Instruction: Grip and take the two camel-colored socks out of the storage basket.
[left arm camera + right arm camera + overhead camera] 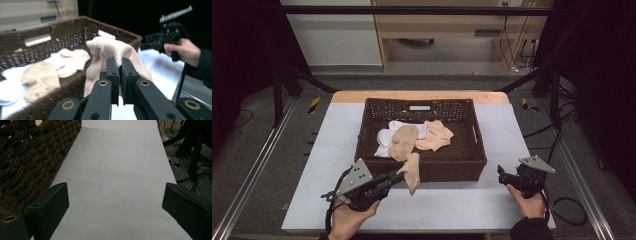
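Table (452, 210) first, pale and wide, with the brown wicker basket (462, 167) standing at its middle and a heap of socks (412, 137) inside. Your left gripper (399, 176) has its jaws clamped on one beige sock (412, 172), which hangs lengthwise down the basket's near wall, outside the rim. It probably clears the tabletop, though the angle leaves that unsure. Your right gripper (502, 175) waits with jaws wide apart beside the basket's right corner, well apart from the sock; your left hand (349, 220) is nearer.
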